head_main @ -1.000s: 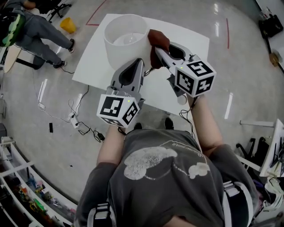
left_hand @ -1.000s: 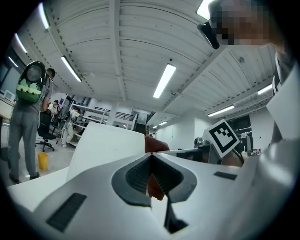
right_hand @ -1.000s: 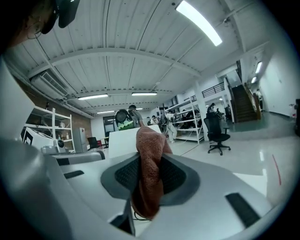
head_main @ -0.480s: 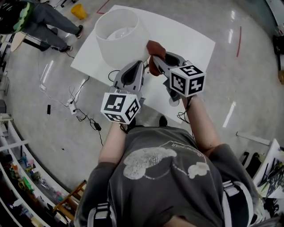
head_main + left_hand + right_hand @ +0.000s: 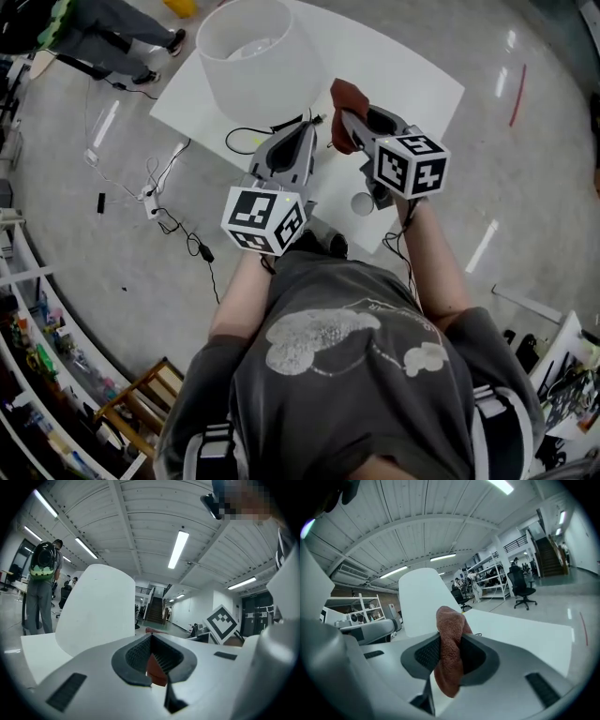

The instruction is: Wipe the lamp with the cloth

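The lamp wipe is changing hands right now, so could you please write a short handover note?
Right gripper: shut on the cloth.
Left gripper: shut, holding nothing.
The lamp stands on the white table, ahead and to the left. The cloth is held short of it, not touching.
Done: cloth picked up. Whether any wiping has happened cannot be told.
Left: bring the cloth to the lamp and wipe it.

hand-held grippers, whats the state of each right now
Left hand-held gripper: closed, nothing held.
Right hand-held gripper: closed on the cloth.
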